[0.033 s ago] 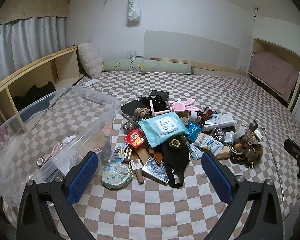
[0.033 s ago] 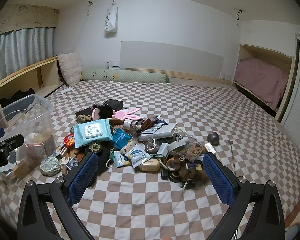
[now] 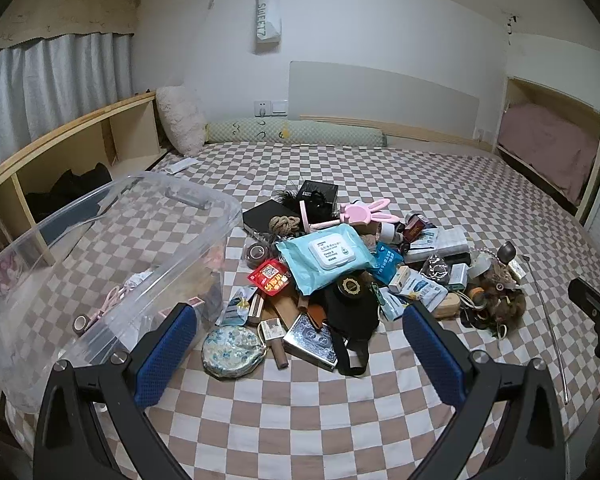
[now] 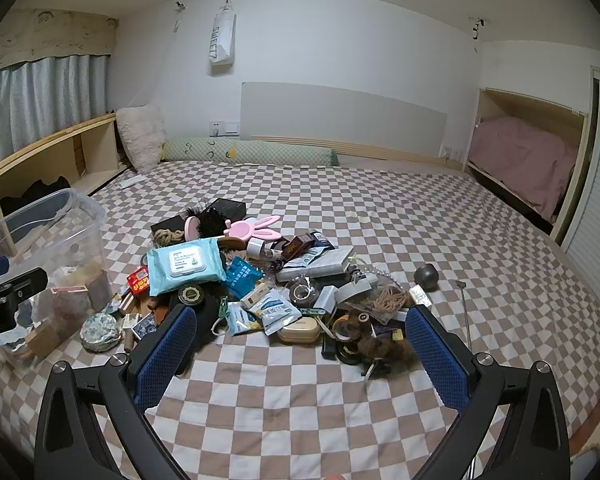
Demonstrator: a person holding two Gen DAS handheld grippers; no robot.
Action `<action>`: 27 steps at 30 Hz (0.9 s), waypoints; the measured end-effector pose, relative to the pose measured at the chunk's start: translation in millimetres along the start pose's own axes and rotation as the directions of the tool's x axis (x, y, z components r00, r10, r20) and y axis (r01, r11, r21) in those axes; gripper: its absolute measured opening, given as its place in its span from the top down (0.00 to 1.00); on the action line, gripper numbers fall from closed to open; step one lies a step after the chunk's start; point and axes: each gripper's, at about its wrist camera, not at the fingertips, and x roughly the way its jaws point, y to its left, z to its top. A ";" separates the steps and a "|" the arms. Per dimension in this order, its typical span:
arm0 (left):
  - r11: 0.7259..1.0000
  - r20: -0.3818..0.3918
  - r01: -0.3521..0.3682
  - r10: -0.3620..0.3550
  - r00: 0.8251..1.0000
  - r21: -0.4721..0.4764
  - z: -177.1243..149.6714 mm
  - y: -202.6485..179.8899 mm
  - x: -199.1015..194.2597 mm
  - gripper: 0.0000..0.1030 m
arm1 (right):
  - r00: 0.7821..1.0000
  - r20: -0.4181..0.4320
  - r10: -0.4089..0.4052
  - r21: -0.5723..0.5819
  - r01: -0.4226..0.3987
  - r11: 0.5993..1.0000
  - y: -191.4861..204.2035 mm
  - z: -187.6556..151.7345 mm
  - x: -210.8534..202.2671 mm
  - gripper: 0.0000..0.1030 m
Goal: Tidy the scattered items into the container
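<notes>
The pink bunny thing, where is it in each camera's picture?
Left wrist view: the pink bunny thing lies at the far side of the pile, right of the middle, behind the blue wet-wipes pack.
Right wrist view: the pink bunny thing lies at the far side of the pile, left of the middle, behind and to the right of the wet-wipes pack.
Shared landmark: the blue wet-wipes pack.

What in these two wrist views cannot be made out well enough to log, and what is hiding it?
- Contents of the clear container: left wrist view, blurred by its glossy walls and partly covered by the left gripper finger.
- Items under the blue wipes pack: both views, buried in the pile.
- Print on the small sachets: right wrist view, too small.
- Right gripper: in the left wrist view, cut off by the right edge.
</notes>
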 end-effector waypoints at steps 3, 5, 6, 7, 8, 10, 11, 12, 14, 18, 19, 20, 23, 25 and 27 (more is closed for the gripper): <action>1.000 -0.002 0.005 -0.005 1.000 0.003 -0.4 1.7 1.9 0.00 | 1.000 0.000 -0.002 0.002 0.002 1.000 1.7 -0.2 -0.3 0.00; 0.999 0.009 0.026 -0.026 1.000 -0.020 -2.4 9.1 -0.3 0.00 | 1.000 0.000 -0.004 0.003 0.004 1.000 2.9 -0.3 -0.5 0.00; 1.000 0.005 0.021 -0.021 1.000 -0.019 -1.5 9.5 -0.1 0.00 | 1.000 0.000 -0.005 0.004 0.005 1.000 3.5 -0.3 -0.6 0.00; 1.000 0.002 0.010 -0.010 1.000 -0.007 -0.2 7.1 0.1 0.00 | 1.000 0.000 -0.006 0.004 0.006 1.000 4.1 -0.4 -0.7 0.00; 1.000 0.001 0.004 -0.004 1.000 0.000 -0.2 5.8 0.3 0.00 | 1.000 -0.001 -0.004 0.006 0.004 1.000 3.2 0.1 0.3 0.00; 1.000 0.008 0.000 0.000 1.000 0.006 -0.6 2.8 -0.3 0.00 | 1.000 0.006 0.002 0.009 -0.003 1.000 -2.0 0.3 0.9 0.00; 1.000 0.007 0.000 -0.001 1.000 0.008 -0.9 3.3 0.1 0.00 | 1.000 0.006 0.002 0.009 -0.002 1.000 -1.7 0.0 0.2 0.00; 1.000 0.007 0.001 -0.001 1.000 0.009 -1.1 3.5 0.4 0.00 | 1.000 0.006 0.001 0.010 -0.001 1.000 -1.4 -0.4 -0.6 0.00; 1.000 0.007 0.001 -0.001 1.000 0.007 -1.3 3.1 0.7 0.00 | 1.000 0.005 0.001 0.010 -0.001 1.000 -1.3 -0.8 -1.3 0.00; 1.000 0.006 0.007 -0.007 1.000 -0.001 -1.5 -1.3 0.4 0.00 | 1.000 0.002 -0.002 0.010 0.002 1.000 -0.2 -0.7 -1.2 0.00; 1.000 0.004 0.009 -0.009 1.000 -0.003 -1.6 -1.7 0.8 0.00 | 1.000 0.001 -0.002 0.010 0.002 1.000 -0.2 -0.7 -1.2 0.00; 1.000 0.003 0.010 -0.010 1.000 -0.003 -1.7 -1.9 1.0 0.00 | 1.000 0.000 -0.002 0.011 0.002 1.000 -0.3 -0.6 -1.2 0.00; 1.000 0.003 0.009 -0.009 1.000 -0.003 -1.7 -2.9 0.8 0.00 | 1.000 -0.002 -0.003 0.011 0.003 1.000 -0.7 -0.5 -1.1 0.00; 1.000 0.002 0.011 -0.011 1.000 -0.005 -1.6 -3.0 0.6 0.00 | 1.000 -0.003 -0.003 0.009 0.003 1.000 -0.4 -0.2 -0.7 0.00; 1.000 0.001 0.013 -0.013 1.000 -0.004 -1.3 -2.5 0.9 0.00 | 1.000 -0.004 -0.003 0.008 0.003 1.000 0.1 0.1 -0.1 0.00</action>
